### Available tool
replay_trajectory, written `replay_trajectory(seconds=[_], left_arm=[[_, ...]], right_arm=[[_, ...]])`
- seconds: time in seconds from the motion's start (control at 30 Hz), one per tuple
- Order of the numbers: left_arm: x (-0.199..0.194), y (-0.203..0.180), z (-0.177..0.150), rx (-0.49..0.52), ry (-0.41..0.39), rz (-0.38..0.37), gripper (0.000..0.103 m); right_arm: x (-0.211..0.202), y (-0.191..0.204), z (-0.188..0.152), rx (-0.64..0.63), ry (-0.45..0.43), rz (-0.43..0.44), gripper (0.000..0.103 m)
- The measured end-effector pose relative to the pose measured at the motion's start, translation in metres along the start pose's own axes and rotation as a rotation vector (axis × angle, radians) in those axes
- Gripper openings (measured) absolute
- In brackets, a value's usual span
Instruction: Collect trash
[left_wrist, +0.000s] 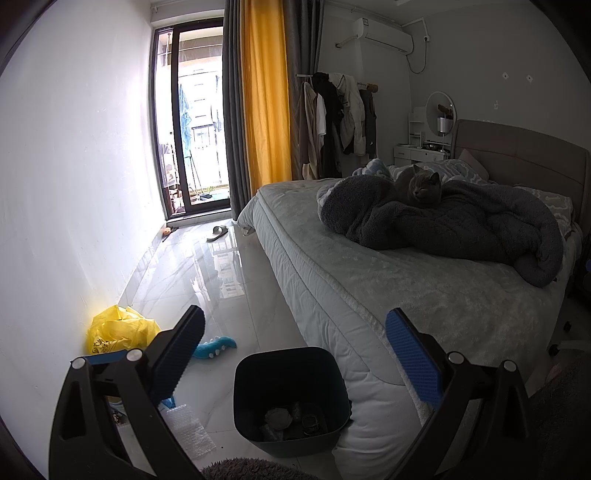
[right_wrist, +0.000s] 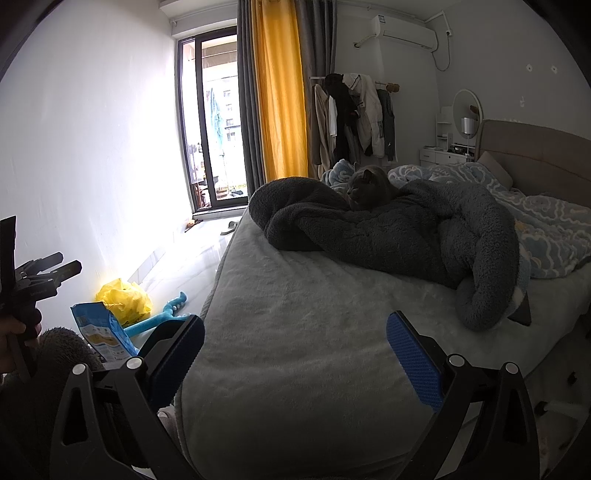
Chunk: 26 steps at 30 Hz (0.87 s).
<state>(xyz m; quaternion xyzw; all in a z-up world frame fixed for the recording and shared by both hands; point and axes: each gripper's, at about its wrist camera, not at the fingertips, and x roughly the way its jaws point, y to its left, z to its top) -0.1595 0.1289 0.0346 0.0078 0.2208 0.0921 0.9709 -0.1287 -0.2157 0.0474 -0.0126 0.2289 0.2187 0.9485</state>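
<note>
Little of the job looks finished. In the left wrist view, going left to right, loose trash lies on the floor: a crumpled yellow plastic bag (left_wrist: 118, 332) against the wall at about 9 o'clock, a sheet of bubble wrap (left_wrist: 186, 430) at about 7 o'clock beside the bin, and a teal toy (left_wrist: 214, 349) that may not be trash at all. The dark trash bin (left_wrist: 291, 398) stands at 6 o'clock, touching the corner of the bed (left_wrist: 424, 295), with a few scraps in its bottom, so I judge some collecting done and most left.

The left claw (left_wrist: 295, 354) is spread wide with nothing between its pads. The right claw (right_wrist: 295, 352) is likewise wide open and empty, poised over the bed. The right wrist view also shows a blue pouch (right_wrist: 99, 330) at 8 o'clock, near the yellow bag.

What the bin holds is too dim to name. The pouch's lower edge is hidden behind the claw finger, and the bubble wrap is partly covered too. A grey cat (right_wrist: 369, 188) dozes on the blanket.
</note>
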Motion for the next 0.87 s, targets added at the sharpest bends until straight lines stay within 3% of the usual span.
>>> replay_trajectory(seconds=[0.87], left_arm=[[0.0035, 0.0061, -0.0052, -0.007, 0.010, 0.007, 0.100]], right_arm=[[-0.0002, -0.0011, 0.0011, -0.001, 0.001, 0.001, 0.100]])
